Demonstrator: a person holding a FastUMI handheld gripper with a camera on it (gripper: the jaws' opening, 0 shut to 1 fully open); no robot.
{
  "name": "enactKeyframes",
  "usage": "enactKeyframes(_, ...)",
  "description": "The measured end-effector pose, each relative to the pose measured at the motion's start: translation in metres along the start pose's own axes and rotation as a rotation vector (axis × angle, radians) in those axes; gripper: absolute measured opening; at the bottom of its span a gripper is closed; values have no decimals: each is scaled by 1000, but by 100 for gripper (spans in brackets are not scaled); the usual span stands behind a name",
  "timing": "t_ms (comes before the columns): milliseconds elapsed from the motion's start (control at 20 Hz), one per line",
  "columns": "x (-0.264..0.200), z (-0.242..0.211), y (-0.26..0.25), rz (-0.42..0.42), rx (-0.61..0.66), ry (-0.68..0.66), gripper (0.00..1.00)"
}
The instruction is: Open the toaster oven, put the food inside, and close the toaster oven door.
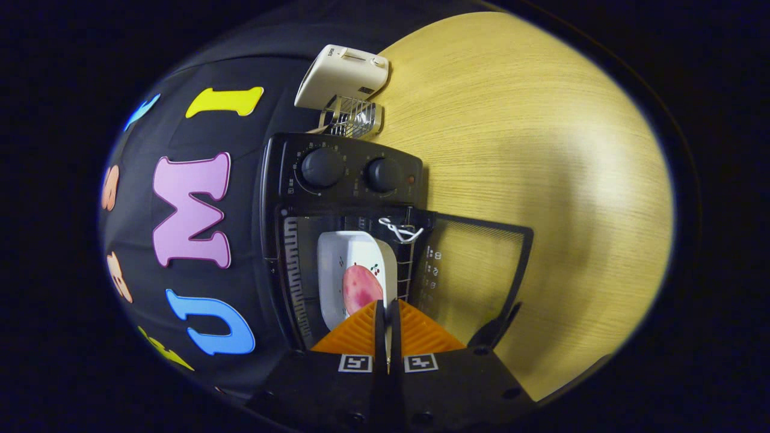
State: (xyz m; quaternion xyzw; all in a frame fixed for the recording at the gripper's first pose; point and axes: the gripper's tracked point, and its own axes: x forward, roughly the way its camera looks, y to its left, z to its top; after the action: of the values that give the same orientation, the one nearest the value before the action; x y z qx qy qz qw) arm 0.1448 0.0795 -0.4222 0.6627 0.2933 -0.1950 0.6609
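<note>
Toaster oven (343,174) door (475,270) hangs open toward three o'clock; food (361,287) on its plate (337,264) sits inside (twelve o'clock of the fingers); gripper (388,313) pressed together, holding nothing; only closing remains.

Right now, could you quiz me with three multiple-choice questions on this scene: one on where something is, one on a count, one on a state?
1. Where is the white dish with the pink food?
A. on the table beside the oven
B. inside the toaster oven
C. on top of the toaster

2. How many round knobs does the oven front have?
A. two
B. four
C. none

3. How is the oven door?
A. shut
B. taken off
C. swung open

Answers: 1 B, the dish sits in the cavity just beyond the fingers. 2 A, two dark knobs sit side by side. 3 C, the glass door stands out over the wooden table.
</note>
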Motion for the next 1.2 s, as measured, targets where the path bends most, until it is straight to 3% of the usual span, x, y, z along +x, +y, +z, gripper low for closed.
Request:
enactKeyframes(450,34,-16,-1,-75,73,-52,5)
enactKeyframes(850,32,-31,-3,-38,108,29,10)
enactKeyframes(950,25,-39,-4,-30,87,59,34)
enactKeyframes(1000,21,-41,-5,-31,73,74,52)
enactKeyframes(1050,16,-43,-5,-31,54,87,61)
enactKeyframes(1100,11,-44,-6,-33,32,97,81)
enactKeyframes(1200,-2,-46,-20,-82,-80,125,98)
